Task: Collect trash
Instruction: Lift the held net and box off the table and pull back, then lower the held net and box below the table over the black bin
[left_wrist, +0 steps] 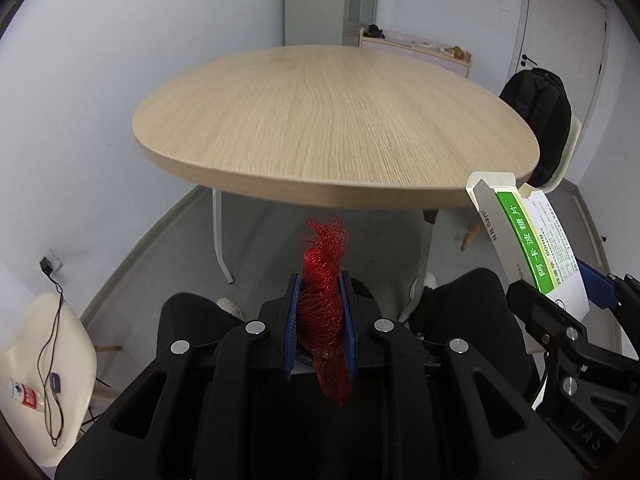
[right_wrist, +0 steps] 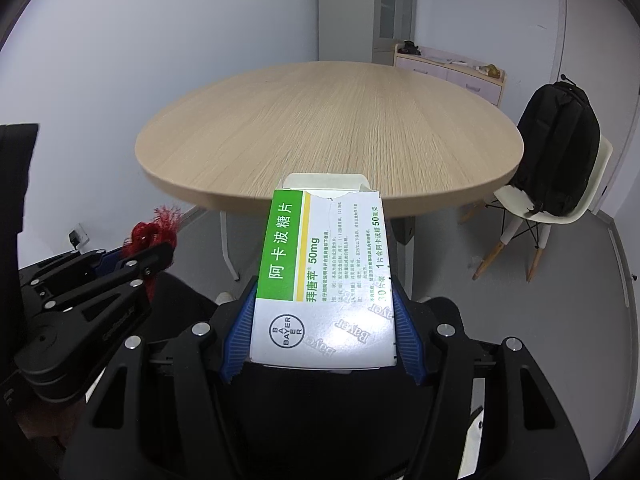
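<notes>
In the left wrist view my left gripper (left_wrist: 319,292) is shut on a bunched red mesh net (left_wrist: 324,280) that sticks up between the blue pads. The right gripper (left_wrist: 560,280) shows at the right edge there, holding a white and green medicine box (left_wrist: 520,236). In the right wrist view my right gripper (right_wrist: 324,284) is shut on that medicine box (right_wrist: 320,280), its top flap open. The left gripper (right_wrist: 136,256) and the red net (right_wrist: 154,230) appear at the left. Both grippers hang in front of and below the round wooden table's (left_wrist: 328,120) near edge.
A person's dark-clothed legs (left_wrist: 192,320) lie under both grippers. A black backpack (right_wrist: 560,148) rests on a white chair (right_wrist: 536,208) at the right. Another white chair (left_wrist: 44,360) at the left carries a small bottle and a cable. A low cabinet (right_wrist: 452,68) stands behind the table.
</notes>
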Available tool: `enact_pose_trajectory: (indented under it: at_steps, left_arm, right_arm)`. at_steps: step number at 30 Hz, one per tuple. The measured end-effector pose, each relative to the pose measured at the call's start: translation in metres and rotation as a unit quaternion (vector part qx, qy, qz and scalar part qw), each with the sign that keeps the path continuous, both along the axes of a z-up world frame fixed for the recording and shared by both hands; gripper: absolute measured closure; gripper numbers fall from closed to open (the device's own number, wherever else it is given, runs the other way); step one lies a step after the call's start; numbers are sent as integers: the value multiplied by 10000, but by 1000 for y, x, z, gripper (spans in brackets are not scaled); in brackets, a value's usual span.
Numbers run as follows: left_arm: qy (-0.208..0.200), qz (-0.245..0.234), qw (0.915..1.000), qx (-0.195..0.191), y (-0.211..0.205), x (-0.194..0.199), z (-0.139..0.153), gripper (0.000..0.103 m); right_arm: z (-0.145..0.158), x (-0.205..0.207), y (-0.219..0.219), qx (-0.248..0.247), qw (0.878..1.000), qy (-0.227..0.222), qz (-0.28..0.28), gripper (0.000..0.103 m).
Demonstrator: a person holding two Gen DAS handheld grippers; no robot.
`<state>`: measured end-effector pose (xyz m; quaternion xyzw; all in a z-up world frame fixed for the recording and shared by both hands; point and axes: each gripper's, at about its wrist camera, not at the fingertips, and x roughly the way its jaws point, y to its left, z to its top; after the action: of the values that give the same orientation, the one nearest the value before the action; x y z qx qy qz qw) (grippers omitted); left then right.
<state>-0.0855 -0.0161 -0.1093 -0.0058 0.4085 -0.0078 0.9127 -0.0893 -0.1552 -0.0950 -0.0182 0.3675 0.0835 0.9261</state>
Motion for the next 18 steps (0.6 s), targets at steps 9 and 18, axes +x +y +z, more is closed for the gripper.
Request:
enact_pose_trajectory:
  at_steps: [9,18]
  left_arm:
    - [283,-37,9996,-73,1,2,-22,85]
    - [736,55,9971,-166,0,23,-64,85]
  right_arm:
    - [-37,-16,2,-85,9993,371,19,45]
    - [-75,5,3,-99,9974,697,-123,45]
